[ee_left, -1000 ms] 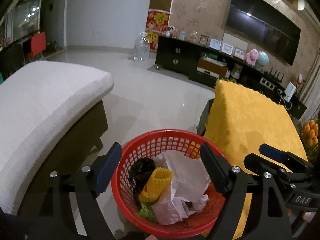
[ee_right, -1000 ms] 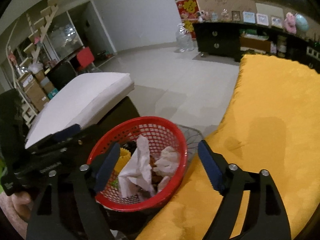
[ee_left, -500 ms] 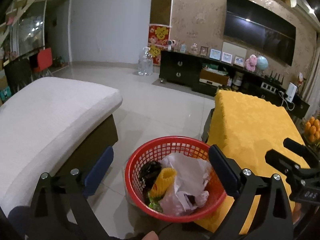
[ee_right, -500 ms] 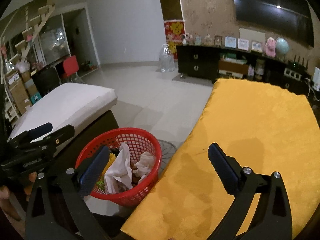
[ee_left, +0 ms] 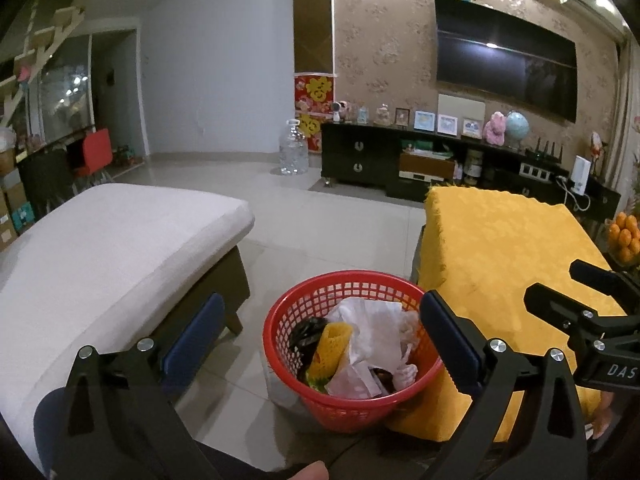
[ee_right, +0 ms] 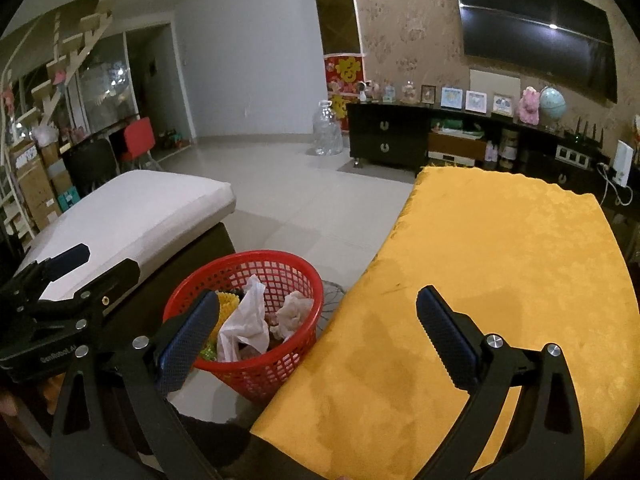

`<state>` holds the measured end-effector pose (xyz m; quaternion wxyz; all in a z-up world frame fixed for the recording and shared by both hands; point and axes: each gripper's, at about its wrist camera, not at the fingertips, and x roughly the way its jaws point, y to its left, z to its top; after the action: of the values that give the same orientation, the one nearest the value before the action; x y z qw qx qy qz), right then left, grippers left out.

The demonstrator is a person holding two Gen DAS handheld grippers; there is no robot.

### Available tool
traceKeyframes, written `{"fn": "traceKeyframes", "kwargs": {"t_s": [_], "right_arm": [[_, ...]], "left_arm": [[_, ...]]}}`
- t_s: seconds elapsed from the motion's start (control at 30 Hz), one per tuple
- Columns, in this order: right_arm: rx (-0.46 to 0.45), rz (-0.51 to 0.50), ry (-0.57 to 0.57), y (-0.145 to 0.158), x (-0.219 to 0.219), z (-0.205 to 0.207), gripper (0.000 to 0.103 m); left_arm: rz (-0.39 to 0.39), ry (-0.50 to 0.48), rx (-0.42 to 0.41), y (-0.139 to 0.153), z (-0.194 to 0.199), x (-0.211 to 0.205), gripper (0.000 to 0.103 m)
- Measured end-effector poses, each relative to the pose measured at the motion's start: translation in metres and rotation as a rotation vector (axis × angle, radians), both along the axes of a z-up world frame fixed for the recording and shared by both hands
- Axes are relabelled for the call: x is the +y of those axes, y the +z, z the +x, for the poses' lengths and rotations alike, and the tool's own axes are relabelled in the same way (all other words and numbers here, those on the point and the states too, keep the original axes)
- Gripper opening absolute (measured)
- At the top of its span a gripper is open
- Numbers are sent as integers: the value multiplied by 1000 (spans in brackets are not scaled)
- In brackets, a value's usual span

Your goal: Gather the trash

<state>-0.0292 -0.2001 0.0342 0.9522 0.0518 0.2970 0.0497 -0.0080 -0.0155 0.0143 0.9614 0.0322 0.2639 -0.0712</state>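
A red mesh basket stands on the floor between the sofa and the table; it also shows in the right wrist view. It holds crumpled white paper, a yellow foam net and dark scraps. My left gripper is open and empty, held above and behind the basket. My right gripper is open and empty, above the table's near left edge. Each gripper shows in the other's view.
A table under a yellow cloth stands right of the basket. A white cushioned sofa is on the left. A black TV cabinet, a large water bottle and oranges lie beyond, across tiled floor.
Both grippers have risen and pulled back from the basket, which now looks smaller and lower in both views. Both jaws stay open and empty.
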Motion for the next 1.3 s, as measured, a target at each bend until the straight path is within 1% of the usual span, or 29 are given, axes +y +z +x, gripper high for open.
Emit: {"fn": "traceKeyframes", "kwargs": {"t_s": [0.17, 0.3, 0.53, 1.3], "right_arm": [[-15, -11, 3, -1, 3, -1, 96], [-8, -8, 7, -3, 4, -1, 96], [9, -9, 17, -6, 5, 1, 96], [15, -13, 29, -6, 9, 1, 96]], "left_arm": [[2, 13, 1, -3, -1, 0, 95], [9, 14, 13, -6, 3, 0, 95], [15, 22, 11, -8, 6, -1, 95], [17, 27, 0, -9, 5, 1, 95]]}}
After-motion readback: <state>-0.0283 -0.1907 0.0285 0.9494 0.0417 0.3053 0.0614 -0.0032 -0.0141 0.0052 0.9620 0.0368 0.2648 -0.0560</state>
